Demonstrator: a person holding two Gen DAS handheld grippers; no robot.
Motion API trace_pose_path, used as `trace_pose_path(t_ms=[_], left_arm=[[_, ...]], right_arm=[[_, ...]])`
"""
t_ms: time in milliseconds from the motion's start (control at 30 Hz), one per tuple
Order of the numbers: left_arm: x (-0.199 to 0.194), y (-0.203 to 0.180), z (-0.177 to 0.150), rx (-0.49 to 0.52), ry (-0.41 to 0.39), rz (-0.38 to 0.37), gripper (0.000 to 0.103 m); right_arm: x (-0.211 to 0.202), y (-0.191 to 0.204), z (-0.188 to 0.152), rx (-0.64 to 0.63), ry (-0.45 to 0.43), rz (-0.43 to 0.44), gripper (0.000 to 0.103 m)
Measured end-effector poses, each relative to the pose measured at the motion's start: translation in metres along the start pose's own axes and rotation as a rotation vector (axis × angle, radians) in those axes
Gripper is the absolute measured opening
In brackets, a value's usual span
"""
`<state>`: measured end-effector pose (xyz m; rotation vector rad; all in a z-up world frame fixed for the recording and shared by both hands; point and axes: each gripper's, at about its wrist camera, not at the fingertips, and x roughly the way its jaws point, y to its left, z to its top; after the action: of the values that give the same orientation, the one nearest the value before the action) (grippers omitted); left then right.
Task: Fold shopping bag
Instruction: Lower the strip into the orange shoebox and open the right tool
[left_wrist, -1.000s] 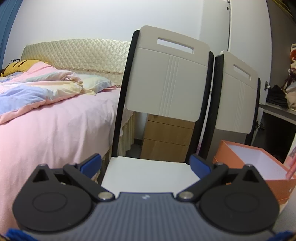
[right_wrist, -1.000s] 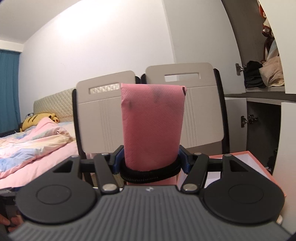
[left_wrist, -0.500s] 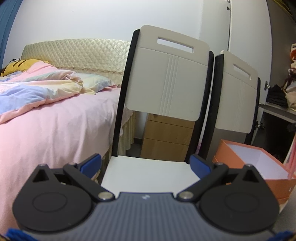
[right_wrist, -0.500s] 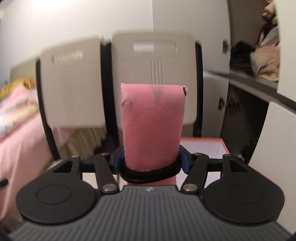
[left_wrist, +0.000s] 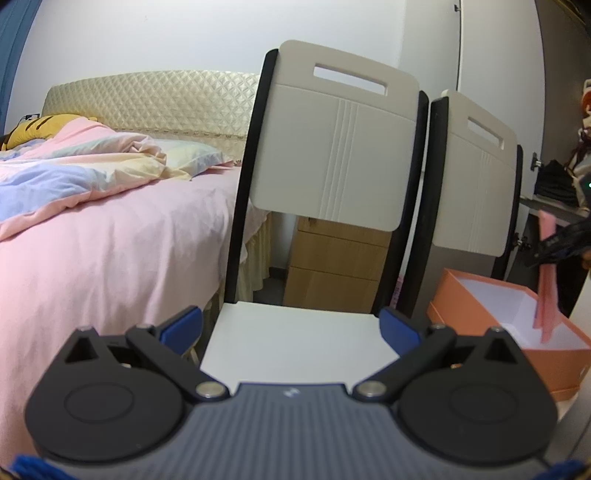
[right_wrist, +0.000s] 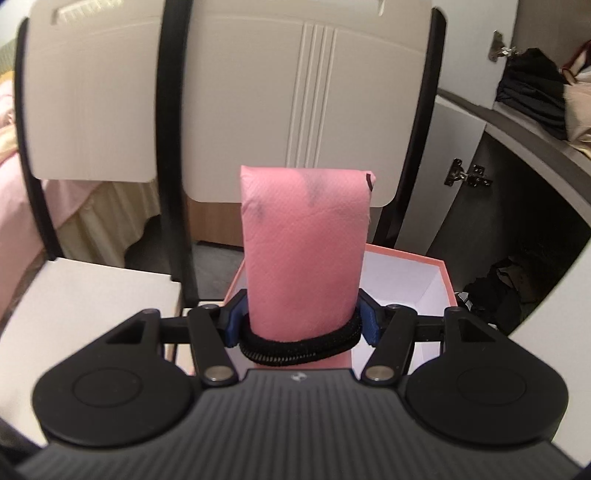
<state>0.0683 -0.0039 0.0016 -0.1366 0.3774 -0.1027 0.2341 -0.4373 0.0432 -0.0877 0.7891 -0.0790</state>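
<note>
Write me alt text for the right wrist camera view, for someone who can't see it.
The right gripper is shut on a folded pink shopping bag bound by a black elastic band, held above an open orange box with a white inside. Behind stand two white chairs with black frames, and an open wardrobe at right.

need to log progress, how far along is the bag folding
Done: the pink bag is already folded into a compact bundle with a black elastic band around it. In hand: the right gripper is shut on it above the open orange box. The left gripper is open and empty. Left: probably dropping the bundle into the box.
</note>
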Motion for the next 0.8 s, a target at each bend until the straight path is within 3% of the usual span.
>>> trace_pose_path(t_ms=[300,533,800], left_arm=[[0.008,0.004,-0.003,-0.033,0.054,-0.019,0.103],[0.014,0.009,-0.004,-0.051,0.070,-0.006,0.103],[0.018,0.009,-0.004,-0.052,0.078,-0.006,0.103]], right_arm=[[0.099,-0.007,-0.001,0.036,0.191,-0.013,0.062],[0.156,-0.009,-0.004,0.073,0.243,0.001,0.062],[0.196,-0.030,-0.007,0.146,0.271,-0.054,0.062]])
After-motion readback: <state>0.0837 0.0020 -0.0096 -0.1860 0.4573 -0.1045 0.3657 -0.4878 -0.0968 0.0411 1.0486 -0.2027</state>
